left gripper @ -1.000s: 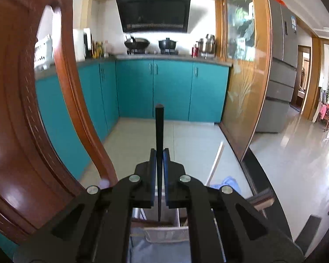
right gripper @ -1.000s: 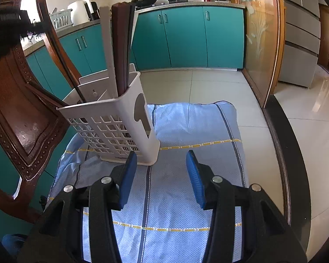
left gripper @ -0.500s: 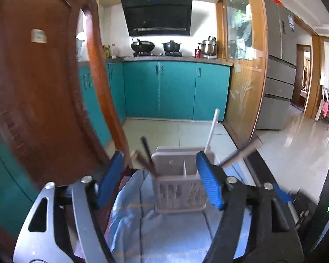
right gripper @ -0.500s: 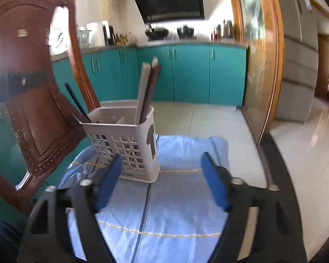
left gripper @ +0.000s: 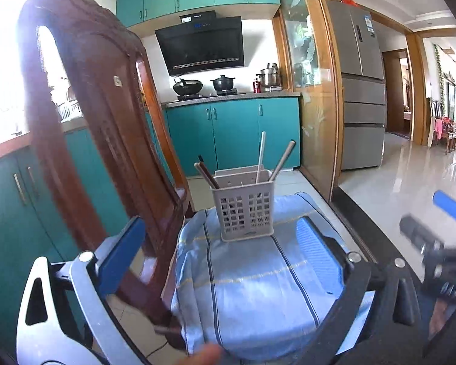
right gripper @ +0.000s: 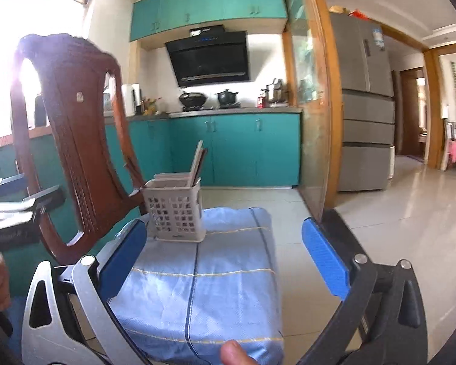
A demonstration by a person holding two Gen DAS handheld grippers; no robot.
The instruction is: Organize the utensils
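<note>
We found the pale grey perforated plastic utensil caddy (left gripper: pixel 243 210) standing upright on the light blue striped cloth (left gripper: pixel 252 286) that covered the low surface in front of us, with the dark carved wooden chair back (left gripper: pixel 100 140) just beside it on the left. Several long utensils already stood in it: a white stick-like handle (left gripper: pixel 260 156) and a grey one (left gripper: pixel 282 160) leaning right, and dark brown handles (left gripper: pixel 206 175) leaning left. From the right wrist view the same caddy (right gripper: pixel 175 210) showed flat pale and brown handles (right gripper: pixel 197 159) rising from its rear compartment; which compartment each piece occupied we could not tell.

Our left gripper (left gripper: pixel 225 258) was spread wide and carried nothing, its blue pads (left gripper: pixel 123 255) well apart and short of the caddy. Our right gripper (right gripper: pixel 223 257) was likewise released and empty, framing the cloth. We saw no loose utensils on the cloth in either view, so we judged the sorting largely or wholly done, with perhaps only straightening of the leaning handles left; anything lying outside the views we could not rule out.

As for writing, the black range hood (left gripper: pixel 202 44) bore a small lit display and a brand mark too small to read, the grey refrigerator (left gripper: pixel 360 91) carried a blue-and-white label we could not make out, and a small embossed mark low on the caddy was illegible.
</note>
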